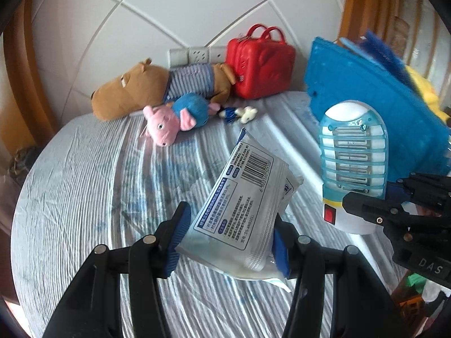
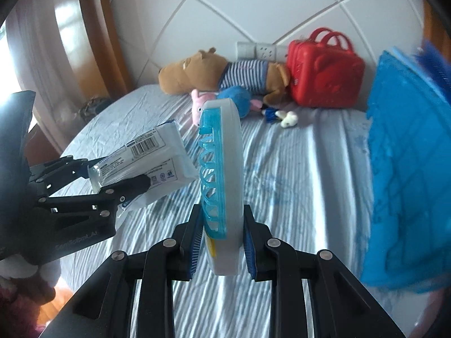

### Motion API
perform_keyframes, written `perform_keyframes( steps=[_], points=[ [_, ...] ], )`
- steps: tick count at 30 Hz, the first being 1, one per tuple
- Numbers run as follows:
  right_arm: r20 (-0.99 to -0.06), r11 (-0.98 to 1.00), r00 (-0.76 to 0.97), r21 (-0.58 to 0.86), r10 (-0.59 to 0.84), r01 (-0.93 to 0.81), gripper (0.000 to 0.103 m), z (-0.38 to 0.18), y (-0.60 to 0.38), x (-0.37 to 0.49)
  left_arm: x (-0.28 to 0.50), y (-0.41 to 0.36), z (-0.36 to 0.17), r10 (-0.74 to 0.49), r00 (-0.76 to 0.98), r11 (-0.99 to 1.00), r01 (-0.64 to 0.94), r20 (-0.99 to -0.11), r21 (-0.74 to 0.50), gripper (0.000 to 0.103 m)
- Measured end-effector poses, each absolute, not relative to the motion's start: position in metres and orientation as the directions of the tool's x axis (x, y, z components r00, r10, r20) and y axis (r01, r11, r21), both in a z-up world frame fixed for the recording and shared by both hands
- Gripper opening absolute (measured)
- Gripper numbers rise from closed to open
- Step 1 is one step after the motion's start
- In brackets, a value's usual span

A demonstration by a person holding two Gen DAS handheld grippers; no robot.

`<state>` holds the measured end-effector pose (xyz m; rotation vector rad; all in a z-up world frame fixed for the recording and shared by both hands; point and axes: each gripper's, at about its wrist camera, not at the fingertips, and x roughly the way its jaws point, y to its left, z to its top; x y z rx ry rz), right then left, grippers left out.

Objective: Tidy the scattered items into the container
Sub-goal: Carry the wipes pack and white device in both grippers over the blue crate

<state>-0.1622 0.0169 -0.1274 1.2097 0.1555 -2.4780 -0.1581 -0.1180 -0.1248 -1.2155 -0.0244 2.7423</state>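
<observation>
My left gripper [image 1: 228, 242] is shut on a white packet with a barcode [image 1: 245, 197] and holds it above the striped table; the packet also shows in the right wrist view [image 2: 146, 157], held by the left gripper [image 2: 118, 177]. My right gripper [image 2: 222, 245] is shut on a blue and white plug-in insect lamp [image 2: 222, 169], held upright; the lamp shows in the left wrist view [image 1: 352, 163] with the right gripper [image 1: 375, 211] at its base. The blue basket [image 1: 375, 104] stands at the right [image 2: 408, 169].
A brown capybara plush [image 1: 157, 87], a pink pig plush [image 1: 180, 118] and a small white and blue toy [image 1: 239, 112] lie at the back of the table. A red toy suitcase [image 1: 259, 62] stands by the wall sockets [image 1: 194, 55]. A yellow item [image 1: 425, 93] sits behind the basket.
</observation>
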Motion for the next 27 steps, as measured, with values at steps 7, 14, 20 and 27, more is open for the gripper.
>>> perform_keyframes(
  steps=[7, 14, 20, 27],
  points=[
    [-0.751, -0.944, -0.61, 0.054, -0.253, 0.325, 0.026, -0.105, 0.031, -0.125, -0.134, -0.096, -0.101, 0.197, -0.691, -0.976, -0.206, -0.696, -0.072, 0.052],
    [-0.674, -0.972, -0.711, 0.045, -0.201, 0.231, 0.026, -0.059, 0.09, -0.094, -0.123, -0.041, -0.048, 0.278, -0.744, -0.95, -0.307, -0.607, -0.059, 0.052],
    [-0.588, -0.989, -0.797, 0.041, -0.136, 0.139, 0.026, -0.02, 0.183, -0.083, -0.137, 0.043, -0.008, 0.344, -0.786, -0.928, -0.367, -0.514, -0.061, 0.052],
    [-0.549, -0.992, -0.828, 0.011, -0.109, 0.124, 0.026, 0.009, 0.307, -0.099, -0.161, 0.174, 0.022, 0.398, -0.803, -0.907, -0.418, -0.444, -0.057, 0.052]
  ],
)
